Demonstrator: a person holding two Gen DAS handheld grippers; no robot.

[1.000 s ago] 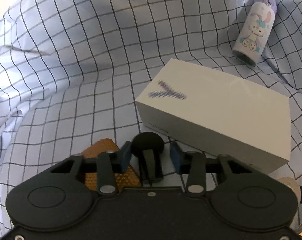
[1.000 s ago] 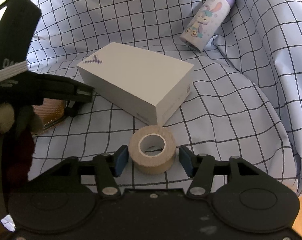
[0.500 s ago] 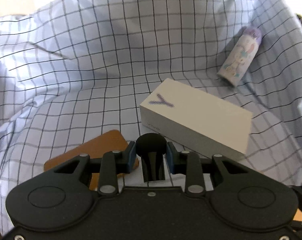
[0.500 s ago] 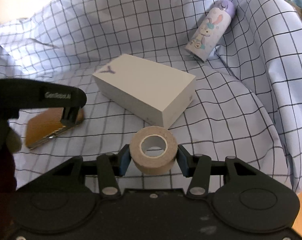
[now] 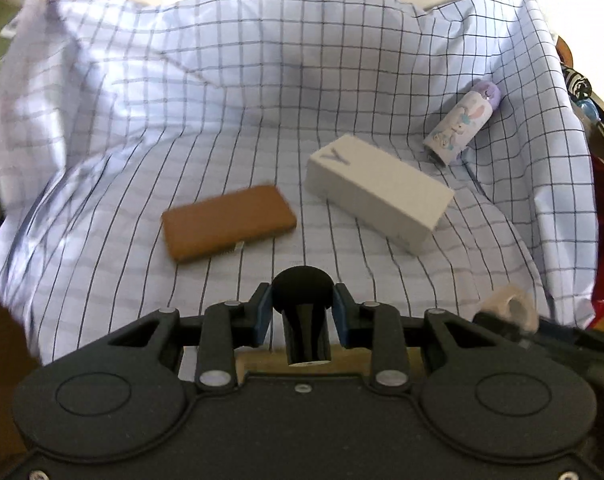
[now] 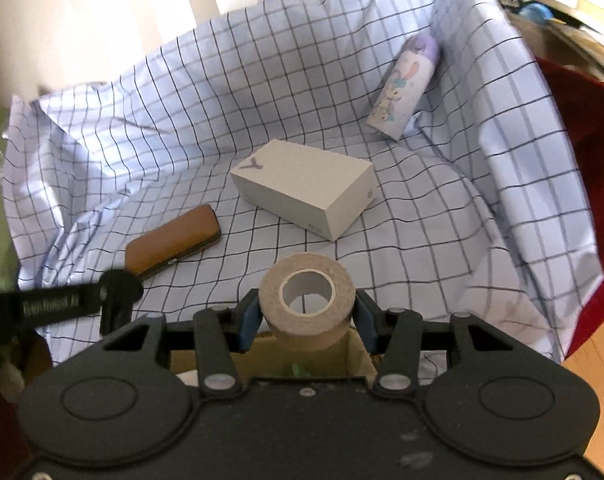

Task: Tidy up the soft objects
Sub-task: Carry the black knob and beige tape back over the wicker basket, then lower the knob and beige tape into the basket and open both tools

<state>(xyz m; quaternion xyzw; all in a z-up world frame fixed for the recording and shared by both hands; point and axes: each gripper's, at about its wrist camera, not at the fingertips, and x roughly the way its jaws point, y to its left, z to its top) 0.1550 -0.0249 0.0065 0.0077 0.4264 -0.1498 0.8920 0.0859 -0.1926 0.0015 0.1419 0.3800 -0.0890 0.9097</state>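
Beige tape roll [image 6: 308,306] and black cylinder [image 5: 302,320], clamped by right gripper [image 6: 308,316] and left gripper [image 5: 302,316], now raised off checked cloth [image 6: 402,240]; white box [image 6: 306,184] marked "Y".

On your cloth [image 6: 442,216], the case [image 6: 173,239] lies left of the box [image 6: 306,185]; the bottle [image 6: 406,88] lies behind the box, to its right.

Item count on the checked cloth [image 6: 442,208]

One white box [image 6: 302,184], one brown case [image 6: 169,240], one bottle [image 6: 406,88], one tape roll [image 6: 308,306], one black cylinder [image 5: 302,320].
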